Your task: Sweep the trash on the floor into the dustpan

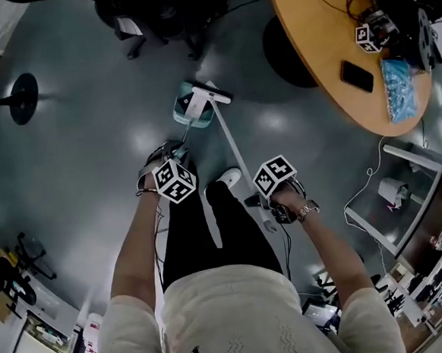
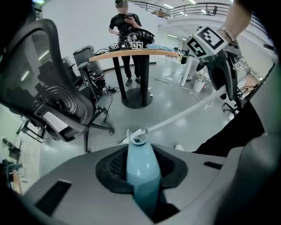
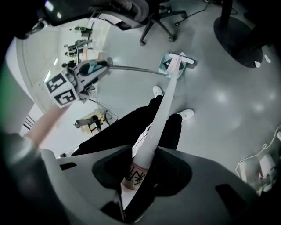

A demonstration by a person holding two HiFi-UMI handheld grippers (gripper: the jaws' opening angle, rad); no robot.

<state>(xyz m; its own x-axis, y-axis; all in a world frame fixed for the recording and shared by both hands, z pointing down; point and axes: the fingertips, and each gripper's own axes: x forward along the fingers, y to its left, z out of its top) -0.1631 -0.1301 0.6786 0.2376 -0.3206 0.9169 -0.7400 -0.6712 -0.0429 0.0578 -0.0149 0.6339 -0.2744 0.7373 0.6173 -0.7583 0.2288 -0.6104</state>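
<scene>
- Head view: the left gripper [image 1: 170,164] and the right gripper [image 1: 267,199] are held out over the person's black trousers [image 1: 225,232].
- Well ahead of both pairs of jaws, the teal dustpan [image 1: 188,113] sits on the grey floor [image 1: 89,144]. The broom head [image 1: 213,96] touches its far side.
- A round wooden table [image 1: 326,64] stands ahead and to the right of the right jaws.
- Left gripper view: the jaws are closed on the dustpan's teal handle [image 2: 142,169], which rises from between them.
- Beyond the jaw tips the white broom handle [image 2: 184,115] slants up to the right gripper. An office chair [image 2: 48,96] stands to the jaws' left.
- Right gripper view: the jaws are clamped on the broom handle, with a printed label band [image 3: 134,178] sitting right at the grip.
- The handle runs straight away from the jaws to the broom head beside the dustpan. The trash itself is too small to make out.
</scene>
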